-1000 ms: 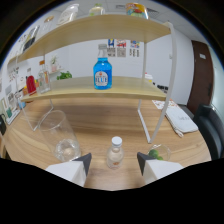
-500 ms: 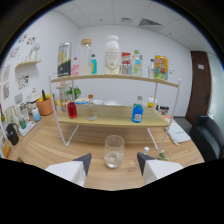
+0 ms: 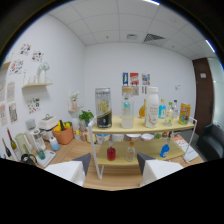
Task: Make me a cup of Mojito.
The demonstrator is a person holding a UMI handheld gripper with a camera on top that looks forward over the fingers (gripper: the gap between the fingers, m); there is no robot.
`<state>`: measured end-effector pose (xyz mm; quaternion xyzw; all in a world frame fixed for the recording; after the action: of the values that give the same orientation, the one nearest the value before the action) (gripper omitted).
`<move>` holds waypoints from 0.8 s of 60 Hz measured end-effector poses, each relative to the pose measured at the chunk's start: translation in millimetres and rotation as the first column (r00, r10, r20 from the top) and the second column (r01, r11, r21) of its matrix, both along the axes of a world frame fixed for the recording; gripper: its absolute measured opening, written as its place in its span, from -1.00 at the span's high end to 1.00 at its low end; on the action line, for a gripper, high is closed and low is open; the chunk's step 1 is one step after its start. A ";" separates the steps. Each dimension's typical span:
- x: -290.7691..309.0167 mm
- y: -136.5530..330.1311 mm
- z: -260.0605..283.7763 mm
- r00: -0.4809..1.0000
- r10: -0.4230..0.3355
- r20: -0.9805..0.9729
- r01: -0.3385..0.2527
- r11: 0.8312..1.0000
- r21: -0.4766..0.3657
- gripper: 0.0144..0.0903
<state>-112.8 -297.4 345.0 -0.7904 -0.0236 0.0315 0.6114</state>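
Your gripper (image 3: 111, 167) hangs released and empty, facing a two-tier shelf (image 3: 150, 131) across the wooden surface (image 3: 70, 150); you seem to be choosing a Mojito ingredient among its bottles, like the tall clear bottle (image 3: 127, 111), so next approach and line up.

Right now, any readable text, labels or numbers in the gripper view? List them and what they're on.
None legible.
Tall dark can on the shelf rack: printed label, too blurred to read.
White jug: no text can be made out.
Wall posters behind the rack: too small to read.
Pictures on the side wall: too small to read.
The fingers carry no markings.
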 end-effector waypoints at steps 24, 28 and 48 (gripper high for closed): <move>-37.3 121.9 68.2 1.000 0.017 -0.004 -0.017 0.992 0.122 -0.89; -41.3 143.4 70.7 1.000 0.019 -0.010 -0.018 0.992 0.123 -0.88; -50.9 205.5 61.6 1.000 -0.003 -0.021 0.005 0.995 0.096 -0.13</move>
<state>-163.8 -91.9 406.6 -0.7598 -0.0170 0.0375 0.6488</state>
